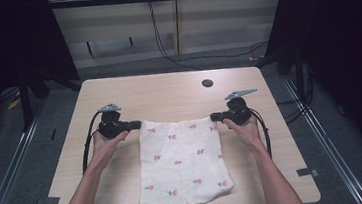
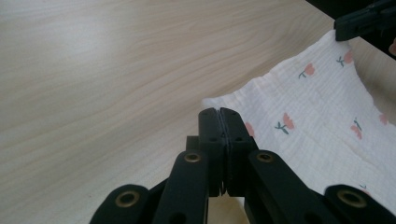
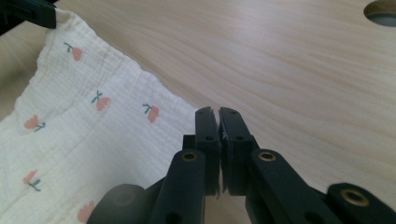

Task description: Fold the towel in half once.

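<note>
A white cloth (image 1: 182, 162) printed with small red flowers lies on the wooden table (image 1: 168, 90), towards the person's side, its near edge close to the table's front. The left gripper (image 1: 138, 124) pinches the far left corner and the right gripper (image 1: 214, 116) pinches the far right corner, so the far edge is stretched in a line between them. In the left gripper view the jaws are pressed tight together with the cloth's corner (image 2: 215, 103) caught at their tips; in the right gripper view they are clenched the same way on the other corner (image 3: 201, 114). Holding both corners at once keeps the cloth spread and square, which I judge is the set-up for lifting that edge and folding it over towards the near side. A round hole (image 1: 207, 83) sits in the table farther back, well apart from the cloth.
</note>
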{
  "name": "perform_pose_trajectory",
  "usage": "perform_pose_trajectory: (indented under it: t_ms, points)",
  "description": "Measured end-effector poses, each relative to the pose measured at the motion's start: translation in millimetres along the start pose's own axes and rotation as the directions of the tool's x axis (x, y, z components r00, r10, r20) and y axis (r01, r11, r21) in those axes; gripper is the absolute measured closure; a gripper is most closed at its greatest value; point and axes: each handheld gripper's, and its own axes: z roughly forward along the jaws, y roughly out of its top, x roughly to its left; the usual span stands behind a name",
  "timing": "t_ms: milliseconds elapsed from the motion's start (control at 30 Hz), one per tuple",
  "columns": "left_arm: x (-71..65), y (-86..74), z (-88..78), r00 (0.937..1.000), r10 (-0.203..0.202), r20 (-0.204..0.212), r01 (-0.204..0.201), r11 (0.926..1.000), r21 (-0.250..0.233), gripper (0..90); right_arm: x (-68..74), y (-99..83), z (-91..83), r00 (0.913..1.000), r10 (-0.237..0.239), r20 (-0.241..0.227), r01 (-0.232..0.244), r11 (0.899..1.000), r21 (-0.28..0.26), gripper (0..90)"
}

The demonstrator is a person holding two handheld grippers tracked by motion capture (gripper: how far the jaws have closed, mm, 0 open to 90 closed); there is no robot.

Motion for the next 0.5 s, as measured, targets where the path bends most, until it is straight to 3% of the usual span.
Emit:
perform_pose_trajectory:
  t_ms: [200,433,500]
  points:
    - [-5.0,7.9,-10.6,0.9995,0.031,-0.01,-0.031,0.9993,-0.022,88.7,3.9,8.8,-11.3,0.9998,-0.013,-0.015,0.012,0.999,-0.041,86.6]
    - [-16.0,0.5,-22.7,0.9987,0.05,0.004,-0.05,0.9978,-0.044,88.7,16.4,7.7,-17.7,0.9989,-0.032,-0.034,0.031,0.999,-0.024,86.7]
    - [-19.8,-0.3,-26.1,0.9976,0.069,-0.01,-0.069,0.9966,-0.045,88.7,18.4,7.6,-21.0,0.9985,-0.036,-0.042,0.035,0.999,-0.029,86.7]
